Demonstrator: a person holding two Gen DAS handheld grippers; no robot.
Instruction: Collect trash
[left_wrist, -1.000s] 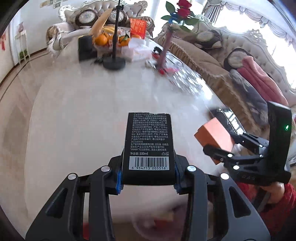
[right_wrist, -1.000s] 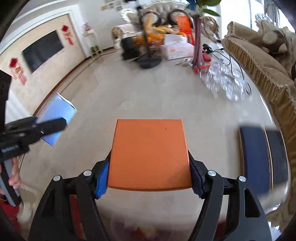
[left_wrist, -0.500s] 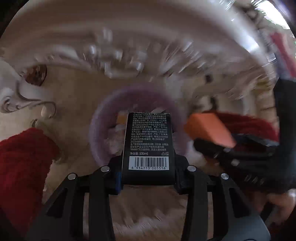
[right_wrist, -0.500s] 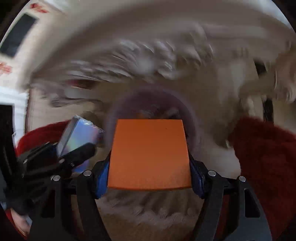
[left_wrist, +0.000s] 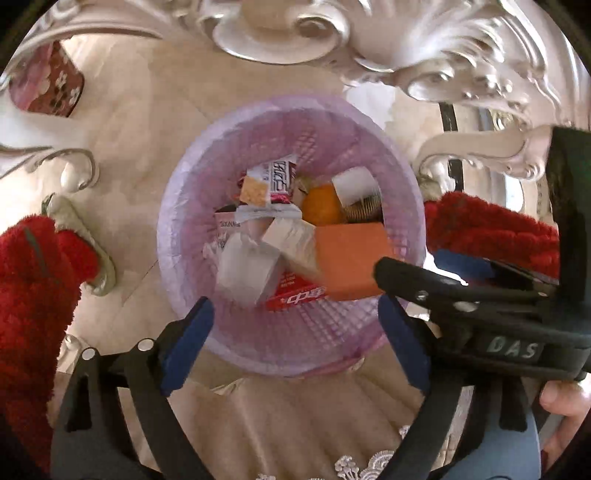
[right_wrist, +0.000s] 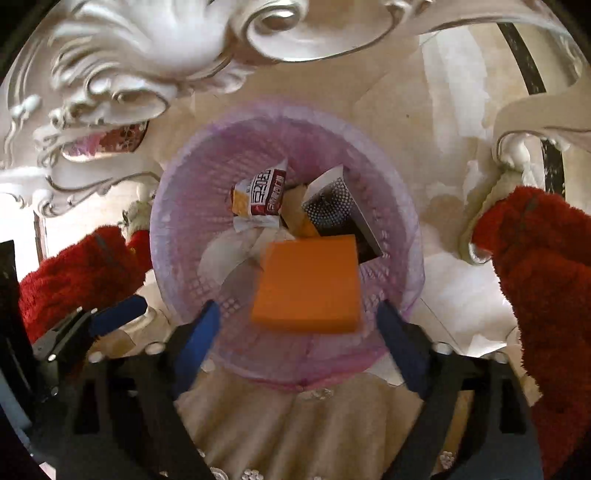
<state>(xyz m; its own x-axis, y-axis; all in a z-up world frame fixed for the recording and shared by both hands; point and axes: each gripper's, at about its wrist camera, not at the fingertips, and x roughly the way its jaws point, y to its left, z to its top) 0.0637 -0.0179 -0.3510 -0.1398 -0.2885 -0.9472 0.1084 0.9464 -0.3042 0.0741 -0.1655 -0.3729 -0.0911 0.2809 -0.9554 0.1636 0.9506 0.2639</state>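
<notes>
Both tools are pointing steeply down over the bin (left_wrist: 184, 206), so that whatever they let go is dropping straight into it rather than onto the floor. The left tool (left_wrist: 295, 328) is spreading its jaws, and nothing is lying between its blue pads (left_wrist: 184, 343); a whitish blurred box (left_wrist: 245, 271) just ahead of it seems to be falling among the wrappers. The right tool (right_wrist: 297, 341) is opening too, and the orange box (right_wrist: 310, 282) is sitting free ahead of its pads, clear of both and blurred, apparently dropping toward the black box (right_wrist: 328, 206) already lying in the bin. Red fluffy sleeves (right_wrist: 546, 266) are flanking the bin on either side, and the two tools are hanging close together, the right one crossing just beside the left tool's right finger.
</notes>
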